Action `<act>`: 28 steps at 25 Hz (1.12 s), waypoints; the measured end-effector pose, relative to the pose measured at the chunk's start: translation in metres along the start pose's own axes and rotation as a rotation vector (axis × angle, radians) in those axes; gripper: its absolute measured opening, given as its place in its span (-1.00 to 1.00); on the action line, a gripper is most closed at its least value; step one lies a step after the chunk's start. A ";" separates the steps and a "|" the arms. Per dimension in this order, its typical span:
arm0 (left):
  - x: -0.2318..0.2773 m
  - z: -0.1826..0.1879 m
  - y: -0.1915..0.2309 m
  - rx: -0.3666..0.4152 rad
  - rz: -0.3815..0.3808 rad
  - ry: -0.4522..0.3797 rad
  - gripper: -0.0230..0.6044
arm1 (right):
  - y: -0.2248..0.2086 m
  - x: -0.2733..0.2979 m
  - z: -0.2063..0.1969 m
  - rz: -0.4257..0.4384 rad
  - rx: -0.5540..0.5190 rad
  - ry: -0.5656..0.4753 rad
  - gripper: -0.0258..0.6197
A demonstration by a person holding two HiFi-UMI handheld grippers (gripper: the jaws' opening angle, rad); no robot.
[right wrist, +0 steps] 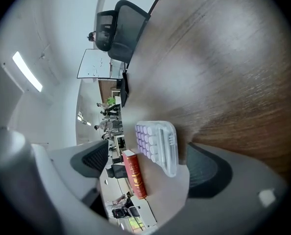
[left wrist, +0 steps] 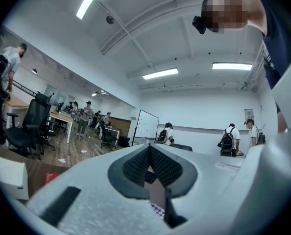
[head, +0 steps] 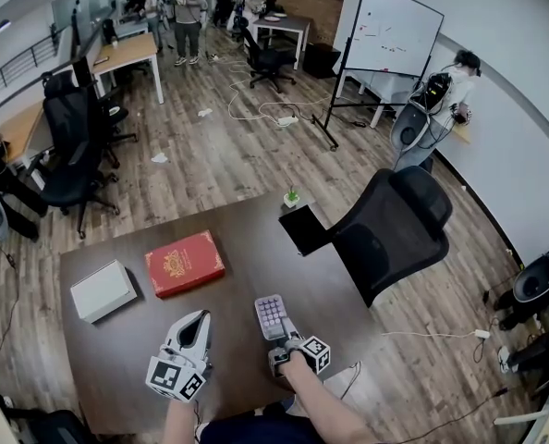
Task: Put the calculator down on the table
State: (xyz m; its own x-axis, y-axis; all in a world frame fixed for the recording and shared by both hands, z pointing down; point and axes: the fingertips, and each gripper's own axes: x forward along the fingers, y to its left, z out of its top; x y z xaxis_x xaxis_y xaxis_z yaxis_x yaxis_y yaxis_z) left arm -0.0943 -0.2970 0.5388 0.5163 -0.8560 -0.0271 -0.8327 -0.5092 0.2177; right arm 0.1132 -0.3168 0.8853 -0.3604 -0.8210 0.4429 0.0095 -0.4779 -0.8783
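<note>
Since the calculator (head: 271, 316) already seems to lie flat on the brown table (head: 247, 229), keys up, I take the put-down as nearly finished and give my attention to how it sits against the right gripper (head: 282, 329). From the head view its long axis runs away from me, close to the line along which that gripper points, and its near end reaches in between the two jaws. The right gripper view confirms it: the calculator (right wrist: 157, 146) stands between the pads (right wrist: 209, 170), its back toward the wood, and the jaws are spread wide with a thin gap on either side, so nothing is being squeezed. The left gripper (head: 201, 317) rests well to the left of the calculator, its jaws brought together at the tips on nothing, as its own view shows, so the right hand is plainly the nearer and the only one concerned. A red book (head: 184, 263) and a white box (head: 103, 290) lie farther off on the table's left half, clear of all this. My judgement is that the coming move should be a straight pull back along the calculator's length, because any sideways drift could catch a pad on its edge and slide it.
</note>
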 end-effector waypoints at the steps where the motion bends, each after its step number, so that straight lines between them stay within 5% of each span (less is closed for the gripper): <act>1: 0.000 -0.001 0.000 -0.001 0.002 0.001 -0.94 | 0.003 -0.004 0.001 0.010 0.010 -0.001 0.60; 5: 0.000 -0.001 0.000 -0.002 0.007 0.001 -0.94 | 0.036 -0.020 0.006 0.107 0.001 0.004 0.61; 14: 0.000 0.002 0.000 -0.006 0.012 -0.003 -0.94 | 0.182 -0.075 0.014 0.450 -0.062 0.003 0.61; 28: 0.003 0.013 -0.009 -0.027 0.016 -0.028 -0.94 | 0.326 -0.171 0.037 0.789 -0.175 -0.031 0.60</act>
State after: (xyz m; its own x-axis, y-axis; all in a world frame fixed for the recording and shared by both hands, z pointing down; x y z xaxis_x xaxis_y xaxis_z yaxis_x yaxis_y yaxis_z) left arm -0.0878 -0.2960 0.5237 0.4964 -0.8666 -0.0508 -0.8351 -0.4927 0.2446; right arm 0.2123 -0.3438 0.5302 -0.2824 -0.9057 -0.3163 0.1029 0.2992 -0.9486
